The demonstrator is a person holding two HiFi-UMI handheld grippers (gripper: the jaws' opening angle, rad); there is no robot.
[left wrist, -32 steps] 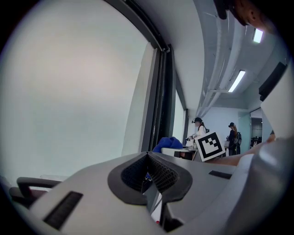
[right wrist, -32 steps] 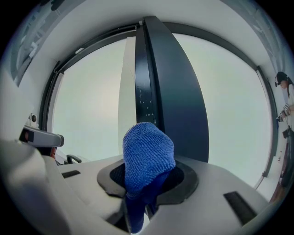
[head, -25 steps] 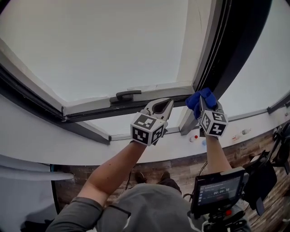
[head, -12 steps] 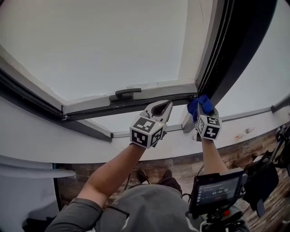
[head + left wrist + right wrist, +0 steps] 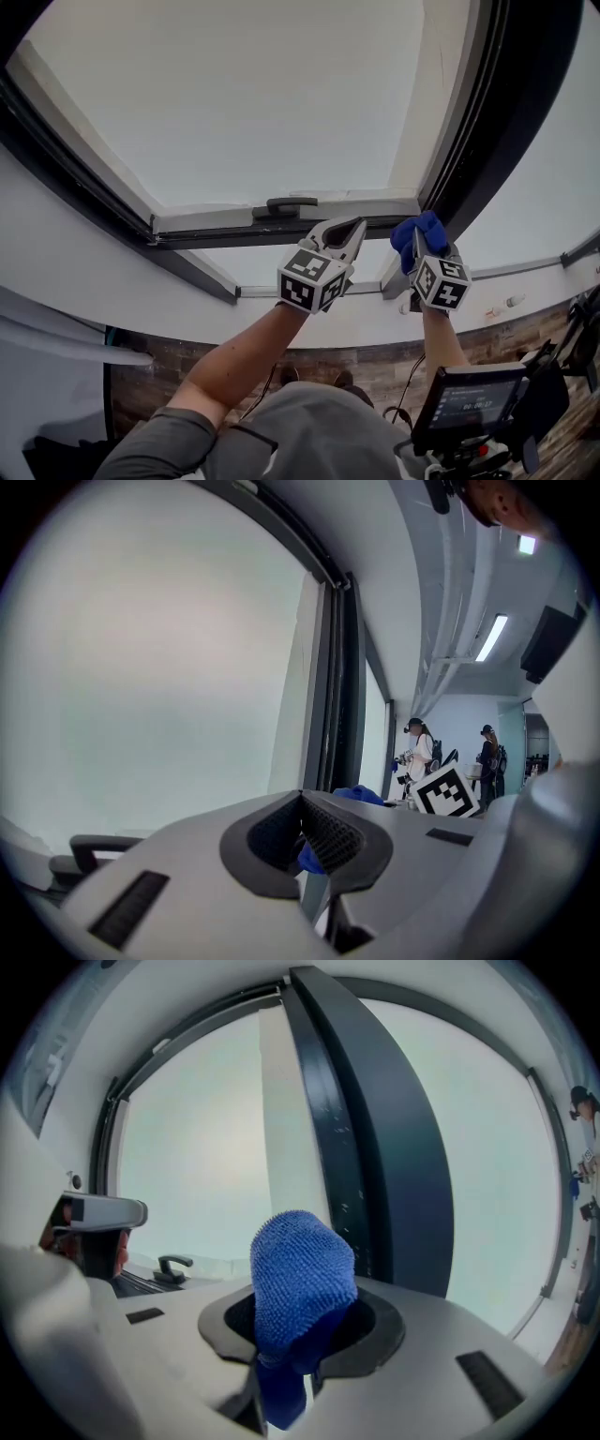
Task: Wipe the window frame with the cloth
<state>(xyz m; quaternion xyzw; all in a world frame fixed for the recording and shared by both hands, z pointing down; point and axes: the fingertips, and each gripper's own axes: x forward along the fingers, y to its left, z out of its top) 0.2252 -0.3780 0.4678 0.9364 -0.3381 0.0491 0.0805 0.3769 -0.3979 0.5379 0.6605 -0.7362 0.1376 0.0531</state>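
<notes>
Cloth rt of handle, by frame

Left arm: bare forearm rises from 7 o'clock of the head view toward centre, elbow bent.
Left gripper: points to 1 o'clock; jaw tips meet around an oval hollow, with nothing clamped between them.
Left marker cube: sits at the wrist end.
Right arm: forearm comes up from 5 o'clock, nearly vertical.
Right gripper: just beside the left gripper, at its 3 o'clock; points to 12 o'clock; jaws clamped on a blue cloth that bulges past the tips.
</notes>
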